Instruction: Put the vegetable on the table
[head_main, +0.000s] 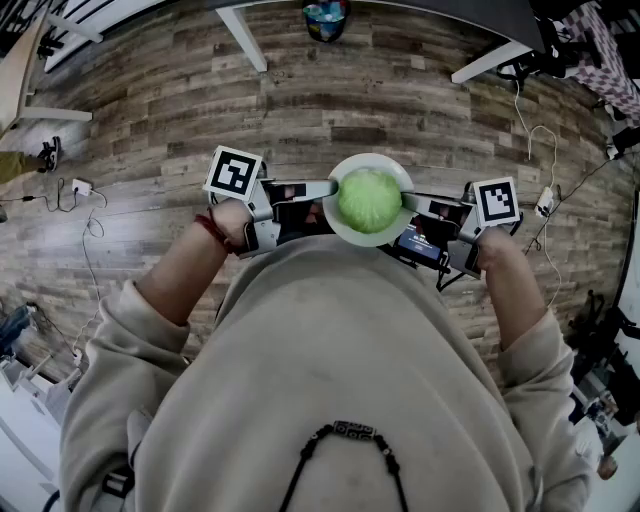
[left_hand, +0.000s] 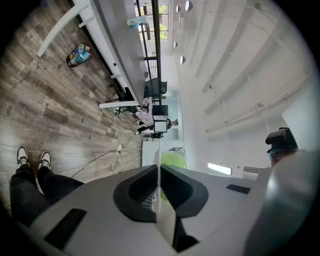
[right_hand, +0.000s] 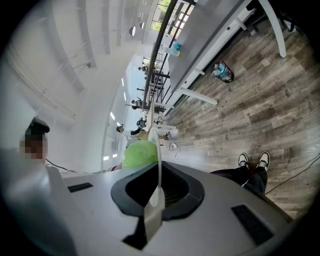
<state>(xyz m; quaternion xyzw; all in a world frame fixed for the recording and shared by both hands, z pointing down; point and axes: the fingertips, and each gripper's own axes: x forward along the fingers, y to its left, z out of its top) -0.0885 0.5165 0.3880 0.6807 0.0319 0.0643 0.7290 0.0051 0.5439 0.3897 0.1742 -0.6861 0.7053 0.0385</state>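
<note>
Over the wooden floor (head_main: 300, 110), short of the table (head_main: 460, 20), the person is carrying a white plate (head_main: 370, 160) level in front of the body, so the vegetable (head_main: 369, 200), seemingly a small cabbage, is sitting centred on it. The left gripper (head_main: 327, 190) and right gripper (head_main: 415, 206) are each pinching opposite rim edges, jaws clamped tight, sharing the load.

Wooden floor (head_main: 400, 110), cables (head_main: 517, 100) across it
</note>
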